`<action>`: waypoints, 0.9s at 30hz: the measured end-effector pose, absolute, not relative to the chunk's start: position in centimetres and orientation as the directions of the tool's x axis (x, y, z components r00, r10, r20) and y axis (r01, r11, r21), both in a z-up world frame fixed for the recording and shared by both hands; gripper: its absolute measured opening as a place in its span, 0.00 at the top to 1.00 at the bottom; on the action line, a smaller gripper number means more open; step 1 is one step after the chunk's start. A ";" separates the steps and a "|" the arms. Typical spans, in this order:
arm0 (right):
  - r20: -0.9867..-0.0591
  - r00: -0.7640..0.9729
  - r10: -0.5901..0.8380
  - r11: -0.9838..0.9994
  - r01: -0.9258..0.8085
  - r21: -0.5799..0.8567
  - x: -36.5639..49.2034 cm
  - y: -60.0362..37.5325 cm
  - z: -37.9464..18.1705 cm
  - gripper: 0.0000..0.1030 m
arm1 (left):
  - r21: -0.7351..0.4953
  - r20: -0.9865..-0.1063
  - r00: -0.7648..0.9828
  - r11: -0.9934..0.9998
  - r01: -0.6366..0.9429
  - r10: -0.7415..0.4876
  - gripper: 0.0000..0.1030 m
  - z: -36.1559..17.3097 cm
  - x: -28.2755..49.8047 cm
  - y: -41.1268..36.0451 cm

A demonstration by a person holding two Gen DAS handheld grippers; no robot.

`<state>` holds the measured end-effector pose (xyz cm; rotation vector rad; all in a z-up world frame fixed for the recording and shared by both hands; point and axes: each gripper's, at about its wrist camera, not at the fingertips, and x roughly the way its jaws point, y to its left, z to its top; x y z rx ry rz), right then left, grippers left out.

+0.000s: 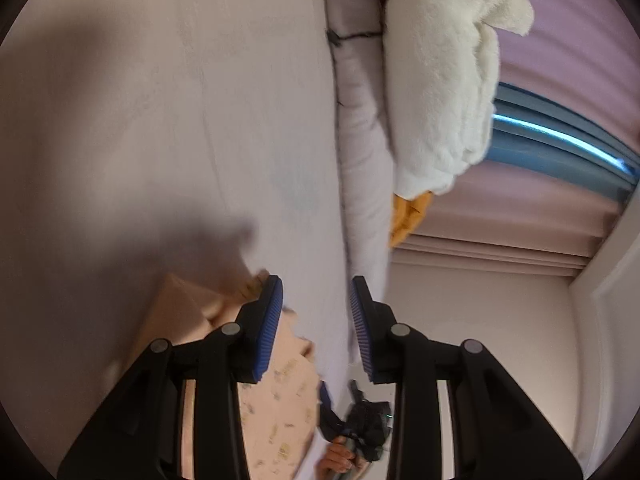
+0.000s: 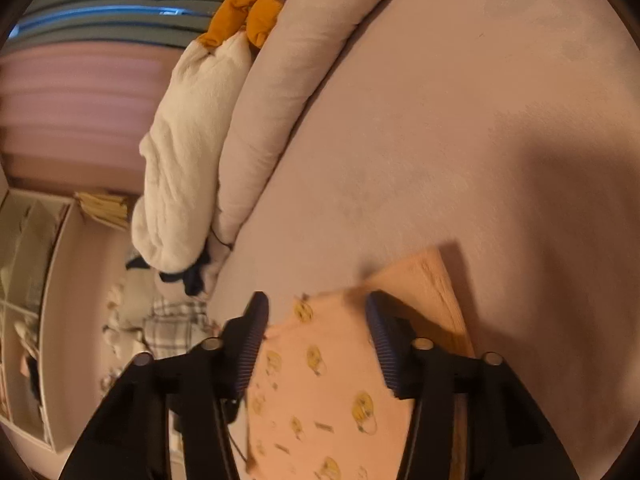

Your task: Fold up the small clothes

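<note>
Left wrist view: left gripper [image 1: 316,328] has its jaws spread wide, nothing between the blue ribbed pads [image 1: 269,328]. It sits over the bed sheet [image 1: 180,120], near the sheet's edge where a rolled duvet [image 1: 360,120] runs along the side. Peach printed garment [image 1: 276,412] lies flat on the sheet, low in frame, partly under the left finger; its top edge looks folded, a plain peach layer [image 1: 180,308] showing beside the print. Most of the sheet ahead is bare, with a large soft shadow across it. White plush toy [image 1: 444,80] with orange feet rests on the duvet roll. Past the bed edge: pink curtain [image 1: 560,40] and pale wall. Only this view shows the right gripper [image 1: 326,398] from outside and the hand [image 1: 338,458] holding it, bottom centre, at the garment's edge; blurred, so its jaw state can't be read here.

Right wrist view: right gripper [image 2: 316,340] is also spread open, jaws straddling the garment [image 2: 320,384] without pinching it; whether the pads touch cloth is unclear. Yellow cartoon print is legible here. Plain peach folded edge [image 2: 424,280] sticks out beyond the right finger. Sheet [image 2: 440,120] is open ahead and to the right. Duvet roll [image 2: 288,80] and plush toy [image 2: 180,168] bound the left side. Only this view shows a plaid cloth [image 2: 172,328] and a cabinet [image 2: 28,280] beyond the bed edge.
</note>
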<state>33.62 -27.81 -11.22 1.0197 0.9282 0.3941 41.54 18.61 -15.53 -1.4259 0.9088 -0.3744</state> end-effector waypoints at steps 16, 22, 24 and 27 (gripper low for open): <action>-0.596 0.641 0.484 0.860 -0.222 0.459 21.9 -23.2 -6.2 0.66 | -0.760 -0.513 0.503 0.640 0.110 -0.696 0.68 -8.4 31.5 14.4; -0.640 0.608 0.470 0.880 -0.267 0.393 17.7 -21.6 -8.3 0.79 | -0.635 -0.637 0.436 0.753 0.171 -0.636 0.68 -12.1 26.6 11.2; -0.664 0.588 0.462 0.885 -0.258 0.387 17.1 -21.8 -9.2 0.79 | -0.629 -0.658 0.429 0.765 0.141 -0.620 0.72 -13.9 25.4 11.7; -0.723 0.542 0.428 0.903 -0.229 0.363 17.5 -21.6 -10.8 0.79 | -0.662 -0.634 0.443 0.741 0.113 -0.634 0.79 -14.8 23.6 13.4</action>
